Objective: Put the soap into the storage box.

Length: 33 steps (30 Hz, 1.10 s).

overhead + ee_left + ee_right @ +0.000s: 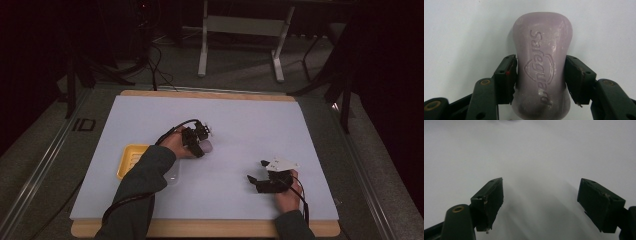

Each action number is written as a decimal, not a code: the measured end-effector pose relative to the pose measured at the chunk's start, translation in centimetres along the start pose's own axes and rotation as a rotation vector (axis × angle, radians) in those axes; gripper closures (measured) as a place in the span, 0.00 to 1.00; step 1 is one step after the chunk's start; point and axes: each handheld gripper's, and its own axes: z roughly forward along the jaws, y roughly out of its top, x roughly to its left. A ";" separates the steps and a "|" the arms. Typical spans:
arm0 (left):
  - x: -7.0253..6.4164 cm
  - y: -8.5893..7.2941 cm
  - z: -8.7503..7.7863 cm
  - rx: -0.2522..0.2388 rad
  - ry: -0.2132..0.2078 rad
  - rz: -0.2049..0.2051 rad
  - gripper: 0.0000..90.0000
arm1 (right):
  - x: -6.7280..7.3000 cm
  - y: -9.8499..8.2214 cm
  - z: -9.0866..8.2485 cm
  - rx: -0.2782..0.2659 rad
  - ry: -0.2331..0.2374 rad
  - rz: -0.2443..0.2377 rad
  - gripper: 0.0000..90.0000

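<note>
A pale purple soap bar stamped "Safeguard" lies on the white mat, lengthwise between the jaws of my left gripper. Both pads press on its narrow waist, so the gripper is shut on the soap. In the high view the soap bar sits near the middle of the mat under my left gripper. My right gripper rests low at the front right of the mat. Its jaws stand wide apart in the right gripper view, so the right gripper is open with only bare mat between them.
A yellow soap dish sits at the front left of the white mat, partly behind the left sleeve. A wooden table edge runs along the front. Beyond the table stand a metal frame's legs on a dark floor.
</note>
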 end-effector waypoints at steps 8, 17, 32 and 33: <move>0.4 0.3 0.3 0.009 -0.032 -0.022 0.52 | 0.0 0.0 0.0 0.000 0.000 0.001 0.23; 1.1 0.2 0.5 0.007 -0.087 -0.061 0.53 | 0.0 0.0 0.0 0.002 -0.001 0.000 0.23; 0.8 1.2 0.5 0.084 -0.073 -0.062 0.55 | 0.0 0.0 0.0 0.004 -0.001 0.000 0.23; 0.8 1.3 0.5 0.089 -0.074 -0.064 0.55 | 0.0 0.0 0.0 0.004 -0.002 -0.002 0.23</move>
